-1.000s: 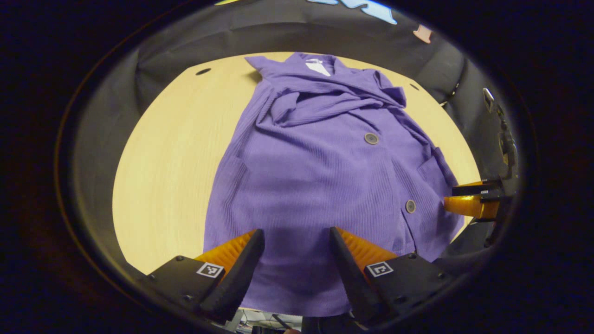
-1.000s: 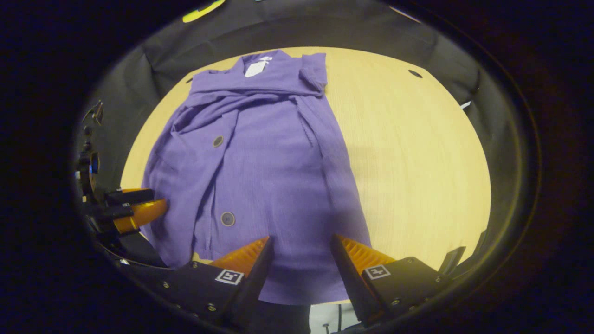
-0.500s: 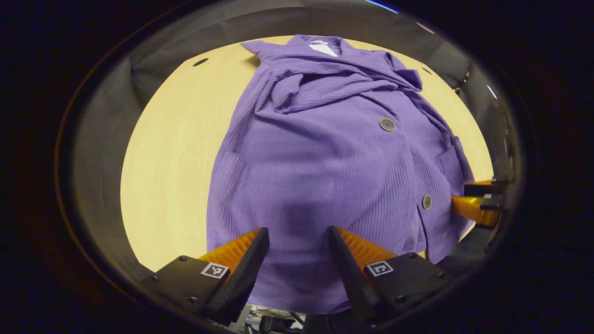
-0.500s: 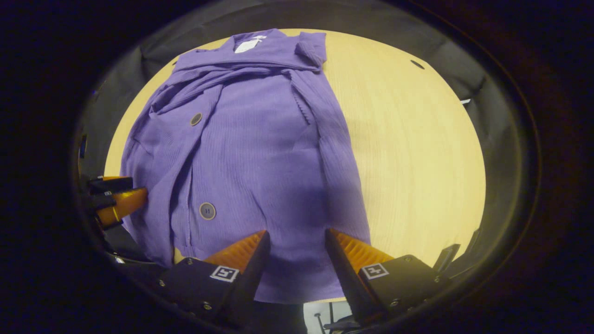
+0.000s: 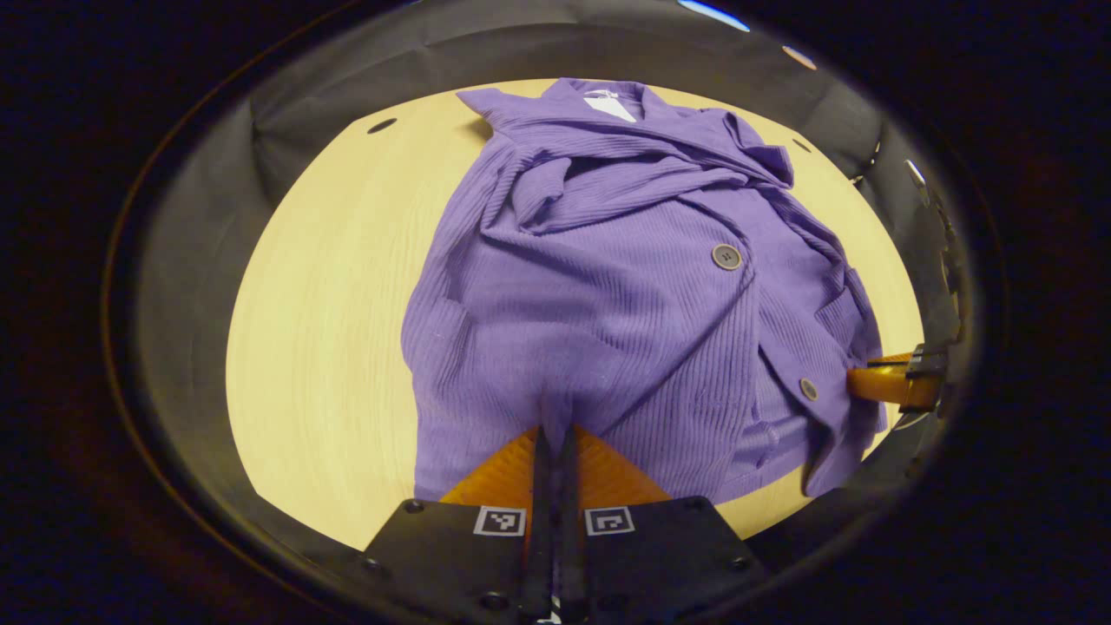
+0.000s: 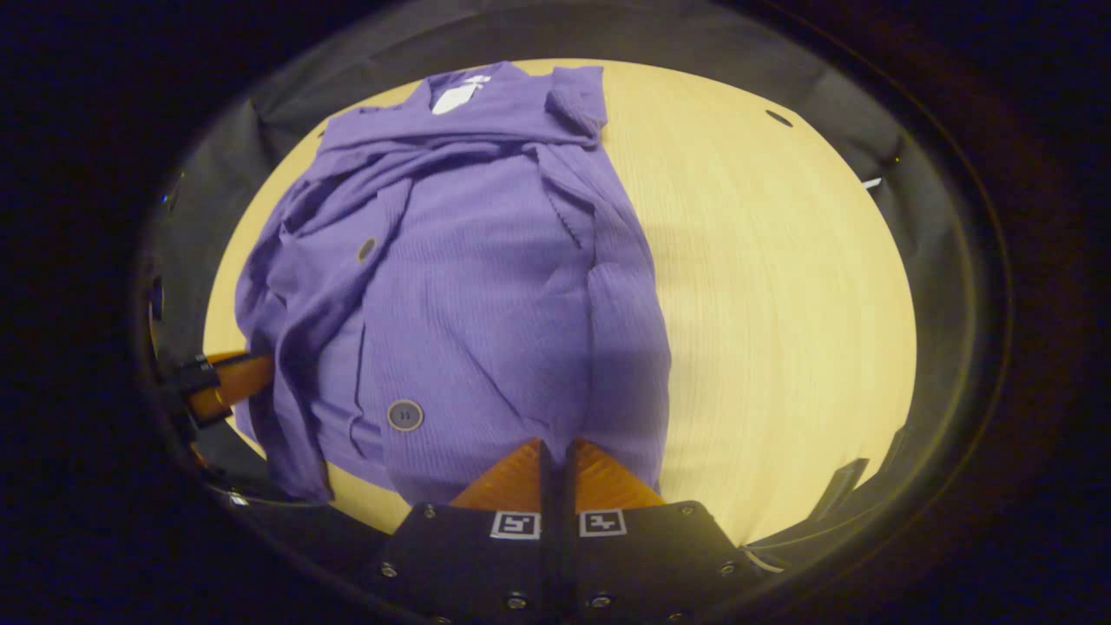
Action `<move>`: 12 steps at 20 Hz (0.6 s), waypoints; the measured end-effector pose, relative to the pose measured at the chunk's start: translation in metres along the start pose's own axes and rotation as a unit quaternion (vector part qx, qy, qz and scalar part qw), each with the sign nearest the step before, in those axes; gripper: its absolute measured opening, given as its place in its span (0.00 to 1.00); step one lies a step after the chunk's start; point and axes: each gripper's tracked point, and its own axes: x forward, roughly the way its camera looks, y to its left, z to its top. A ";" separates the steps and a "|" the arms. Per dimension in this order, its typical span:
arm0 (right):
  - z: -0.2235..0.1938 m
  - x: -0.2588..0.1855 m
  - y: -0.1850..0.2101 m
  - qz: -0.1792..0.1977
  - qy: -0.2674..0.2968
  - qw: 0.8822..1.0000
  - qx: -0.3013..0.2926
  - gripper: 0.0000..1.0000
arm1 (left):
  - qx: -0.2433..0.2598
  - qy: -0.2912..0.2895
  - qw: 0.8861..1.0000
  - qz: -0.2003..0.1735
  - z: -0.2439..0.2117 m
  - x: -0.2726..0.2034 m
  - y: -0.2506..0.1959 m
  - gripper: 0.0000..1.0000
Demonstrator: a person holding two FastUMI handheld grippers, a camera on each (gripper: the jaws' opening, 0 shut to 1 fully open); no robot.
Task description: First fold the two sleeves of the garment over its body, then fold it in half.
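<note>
While the purple garment (image 5: 608, 295) lay sleeves-folded on the worktop (image 5: 330, 286), left tongs (image 5: 555, 434) and right tongs (image 6: 554, 447) each clamped its hem at 6 o'clock.

The right gripper (image 6: 555, 444) pinches the bottom edge of the purple cardigan (image 6: 486, 286) on the wooden table (image 6: 781, 286). The left gripper (image 6: 227, 384) touches its far side.

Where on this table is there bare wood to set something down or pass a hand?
Two bare strips of the wooden table: one between the purple jacket and the booth wall in the right gripper view, and its counterpart in the left gripper view. The near hem is crowded: left gripper and right gripper are both shut on it.
</note>
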 end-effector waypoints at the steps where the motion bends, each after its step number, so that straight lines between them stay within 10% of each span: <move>1: 0.002 -0.002 0.002 0.002 -0.006 1.000 0.005 0.01 | -0.004 -0.005 1.000 -0.002 0.001 -0.002 0.000 0.11; 12: 0.041 -0.043 0.018 0.063 -0.053 0.995 0.064 0.01 | -0.061 -0.049 0.997 -0.018 0.041 -0.025 -0.002 0.06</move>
